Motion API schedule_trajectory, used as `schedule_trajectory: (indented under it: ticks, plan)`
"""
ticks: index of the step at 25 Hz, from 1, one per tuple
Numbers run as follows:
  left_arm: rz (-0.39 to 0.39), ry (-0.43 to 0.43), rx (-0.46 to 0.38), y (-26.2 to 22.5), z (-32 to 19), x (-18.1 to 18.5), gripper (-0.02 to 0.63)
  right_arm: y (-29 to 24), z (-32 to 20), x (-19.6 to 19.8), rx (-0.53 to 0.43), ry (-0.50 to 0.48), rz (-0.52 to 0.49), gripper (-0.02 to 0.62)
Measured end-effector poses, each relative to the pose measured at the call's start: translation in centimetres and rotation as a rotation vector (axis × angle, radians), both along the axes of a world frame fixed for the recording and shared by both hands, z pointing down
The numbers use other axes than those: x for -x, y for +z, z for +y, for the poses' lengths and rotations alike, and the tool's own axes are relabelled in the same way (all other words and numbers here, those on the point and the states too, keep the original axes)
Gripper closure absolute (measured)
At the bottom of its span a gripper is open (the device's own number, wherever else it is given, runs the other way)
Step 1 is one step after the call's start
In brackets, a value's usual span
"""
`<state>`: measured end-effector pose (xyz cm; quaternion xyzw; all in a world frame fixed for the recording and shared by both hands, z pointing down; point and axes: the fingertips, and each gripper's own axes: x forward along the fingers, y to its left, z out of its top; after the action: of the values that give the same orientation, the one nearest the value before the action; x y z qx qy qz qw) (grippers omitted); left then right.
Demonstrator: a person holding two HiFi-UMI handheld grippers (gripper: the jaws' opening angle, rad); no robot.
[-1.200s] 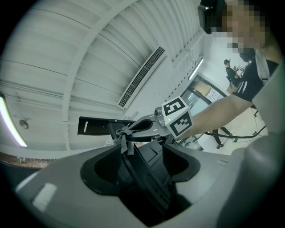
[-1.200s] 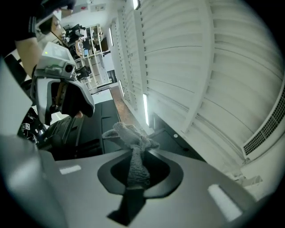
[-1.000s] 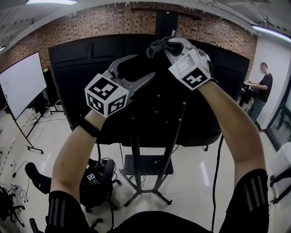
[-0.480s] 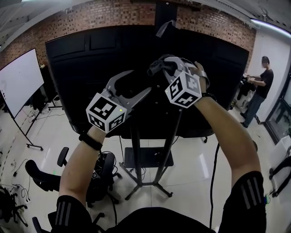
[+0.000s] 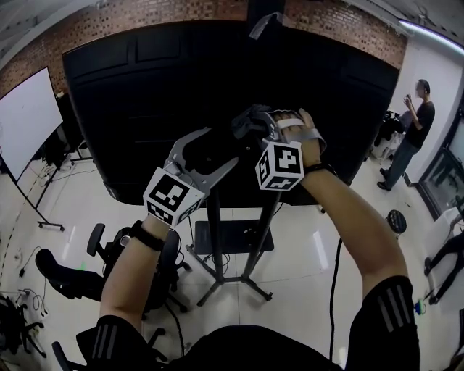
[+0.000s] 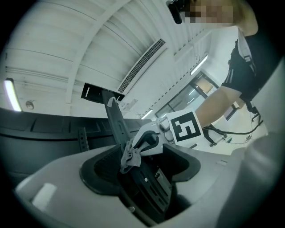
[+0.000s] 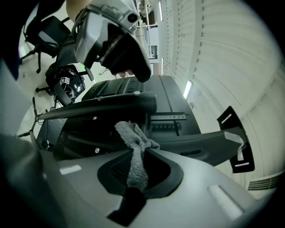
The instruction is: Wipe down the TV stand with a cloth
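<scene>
Right gripper [image 7: 136,173] – jaws pressed together on a grey cloth [image 7: 133,142], which stands up out of the jaws in a crumpled tuft. The tuft's tip lies at a black bar of the stand [image 7: 102,107]; whether it touches cannot be told. In the head view the right gripper [image 5: 250,124] is raised in front of the back of the TV [image 5: 145,94], its marker cube turned toward the camera.

Left gripper [image 6: 142,178] – jaws spread wide, pinching nothing. A black upright of the stand [image 6: 115,120] shows in the gap between them, and beyond it the right gripper's tip with the cloth [image 6: 129,156] beside that upright. In the head view the left gripper [image 5: 217,148] is held just left of and slightly below the right one, its jaws pointing toward it.

Stand [image 5: 215,232] – a black post with splayed legs on a pale floor [image 5: 304,268], carrying the large black TV, seen from behind.

Surroundings – a whiteboard [image 5: 25,119] at far left, office chairs [image 5: 69,279] at lower left, a brick wall [image 5: 145,14] above the TV and a person [image 5: 413,130] standing at far right.
</scene>
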<state>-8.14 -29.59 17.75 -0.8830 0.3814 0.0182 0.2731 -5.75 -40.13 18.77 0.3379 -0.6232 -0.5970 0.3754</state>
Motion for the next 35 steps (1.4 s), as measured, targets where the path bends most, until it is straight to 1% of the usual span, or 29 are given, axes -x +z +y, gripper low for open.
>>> schedule_trajectory:
  ticks: [7,14,17,20,23,25,28,32,35]
  plan:
    - [0.059,0.019,0.104,4.9,0.1,0.0,0.287,6.4,0.1,-0.2,0.045,0.042,0.099,0.56]
    - [0.104,0.032,0.191,9.7,0.4,-0.1,0.284,11.3,0.2,-0.2,0.068,0.064,0.131,0.56]
    - [0.103,0.033,0.227,12.0,0.5,-0.3,0.284,14.2,-0.1,-0.2,0.101,0.065,0.155,0.56]
    - [0.099,0.03,0.258,14.0,0.4,-0.2,0.284,16.6,-0.5,-0.5,0.101,0.08,0.179,0.56]
    - [0.105,0.031,0.289,15.7,0.4,-0.2,0.284,18.3,-0.5,-0.4,0.115,0.089,0.175,0.56]
    - [0.108,0.031,0.307,16.7,0.4,-0.2,0.284,19.6,-0.6,-0.4,0.137,0.094,0.177,0.56]
    - [0.107,0.035,0.333,18.1,0.5,-0.2,0.282,21.2,-0.4,-0.4,0.184,0.105,0.151,0.56]
    - [0.099,0.038,0.363,19.5,0.5,-0.1,0.282,23.3,-0.5,-0.5,0.218,0.121,0.158,0.56]
    - [0.103,0.045,0.375,19.9,0.5,0.1,0.282,22.9,0.2,0.0,0.243,0.111,0.097,0.56]
